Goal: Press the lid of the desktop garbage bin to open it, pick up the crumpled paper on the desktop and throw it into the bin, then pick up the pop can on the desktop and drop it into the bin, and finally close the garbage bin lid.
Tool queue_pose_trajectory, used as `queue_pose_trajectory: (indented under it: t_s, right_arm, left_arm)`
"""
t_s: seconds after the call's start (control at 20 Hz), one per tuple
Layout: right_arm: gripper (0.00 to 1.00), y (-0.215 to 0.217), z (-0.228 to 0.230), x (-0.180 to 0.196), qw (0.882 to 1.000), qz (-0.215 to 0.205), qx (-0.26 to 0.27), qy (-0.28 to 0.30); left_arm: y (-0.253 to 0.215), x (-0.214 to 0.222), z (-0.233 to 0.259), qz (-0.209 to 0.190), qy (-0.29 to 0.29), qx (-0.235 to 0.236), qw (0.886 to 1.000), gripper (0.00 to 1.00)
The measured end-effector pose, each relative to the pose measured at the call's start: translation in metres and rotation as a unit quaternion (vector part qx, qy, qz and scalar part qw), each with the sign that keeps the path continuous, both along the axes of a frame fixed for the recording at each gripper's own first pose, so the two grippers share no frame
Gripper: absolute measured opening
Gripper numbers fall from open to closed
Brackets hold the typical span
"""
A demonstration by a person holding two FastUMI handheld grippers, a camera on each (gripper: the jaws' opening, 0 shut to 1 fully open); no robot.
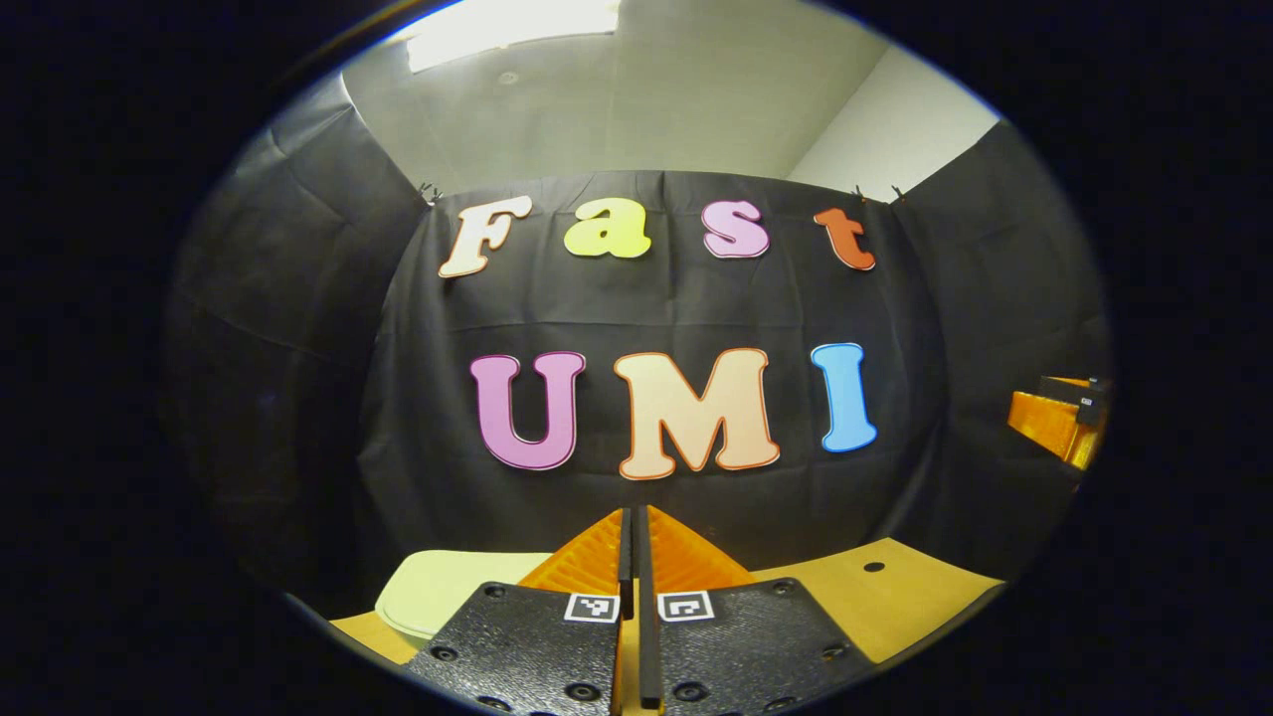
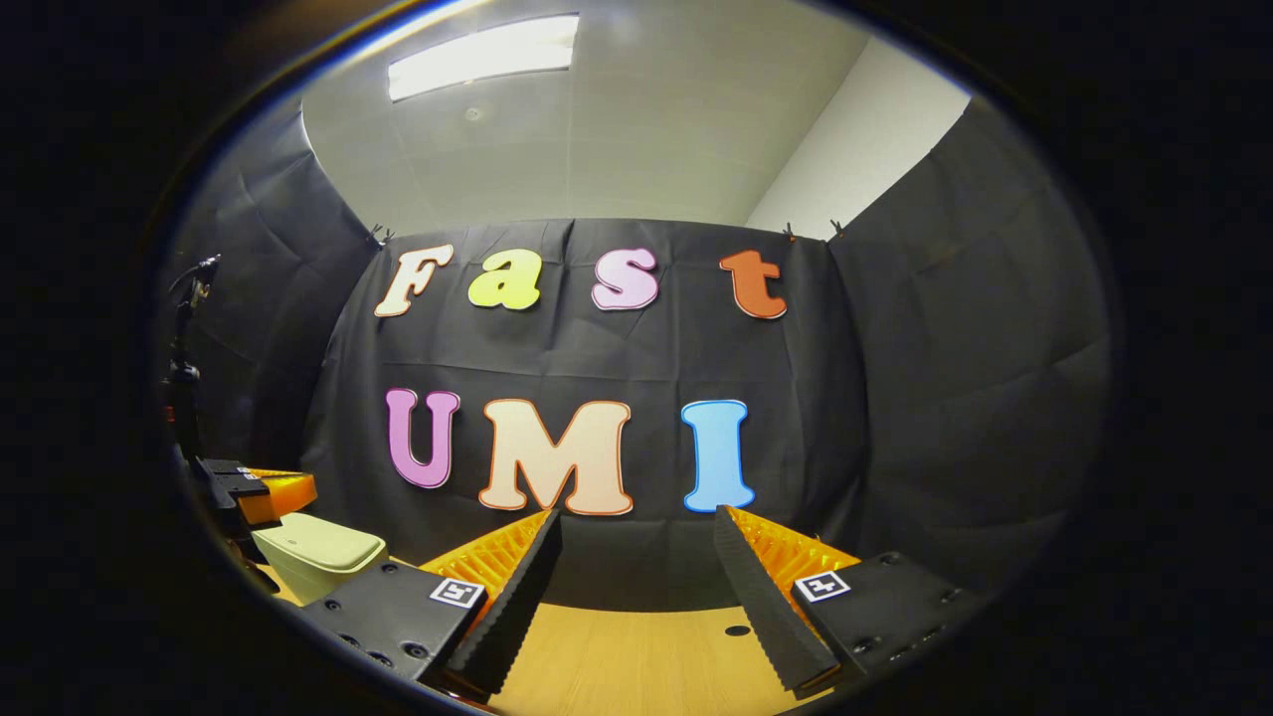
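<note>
Looking across the booth, the biggest thing down low is the wooden desktop (image 2: 636, 661), running along the bottom of both views right up to the black cloth wall (image 2: 955, 398). There's a small dark hole in the wood (image 2: 737, 630) between the right gripper's fingers, and another one (image 1: 874, 567) off to the right in the left gripper view.

Next down in size is the garbage bin (image 2: 318, 557), pale yellowish-green with its lid down flat. In the right gripper view it sits near the desktop's left edge; in the left gripper view its lid (image 1: 448, 587) pokes out just left of that gripper's own fingers, close to the near edge.

The right gripper (image 2: 636, 587) is spread wide apart, with nothing between the fingers but bare wood, so it isn't holding anything. The left gripper (image 1: 633, 557) has its fingers pressed together, barely a slit between them, also gripping nothing. You can spot that same left gripper (image 2: 261, 491) hovering just above the bin in the right gripper view.

Can't make out the crumpled paper or pop can from here.
</note>
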State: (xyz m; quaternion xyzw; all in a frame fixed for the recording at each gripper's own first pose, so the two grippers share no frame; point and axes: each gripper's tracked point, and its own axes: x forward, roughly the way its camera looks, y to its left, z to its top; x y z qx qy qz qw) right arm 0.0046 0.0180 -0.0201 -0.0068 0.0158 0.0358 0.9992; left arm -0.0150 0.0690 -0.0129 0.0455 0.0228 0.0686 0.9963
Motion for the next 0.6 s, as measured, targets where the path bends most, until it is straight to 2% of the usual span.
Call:
queue_pose_trajectory:
  t_s: [0.3,0.6]
  right_arm:
    - [0.97,0.02,-0.005,0.003,1.0,0.009,0.008,0.004]
    - [0.97,0.035,-0.013,0.0,1.0,0.006,0.003,0.013]
  left_arm:
    - [0.035,-0.004,-0.016,0.026,0.017,0.024,0.999,0.0]
    - [0.071,-0.011,-0.049,0.054,0.057,-0.001,0.997,0.0]
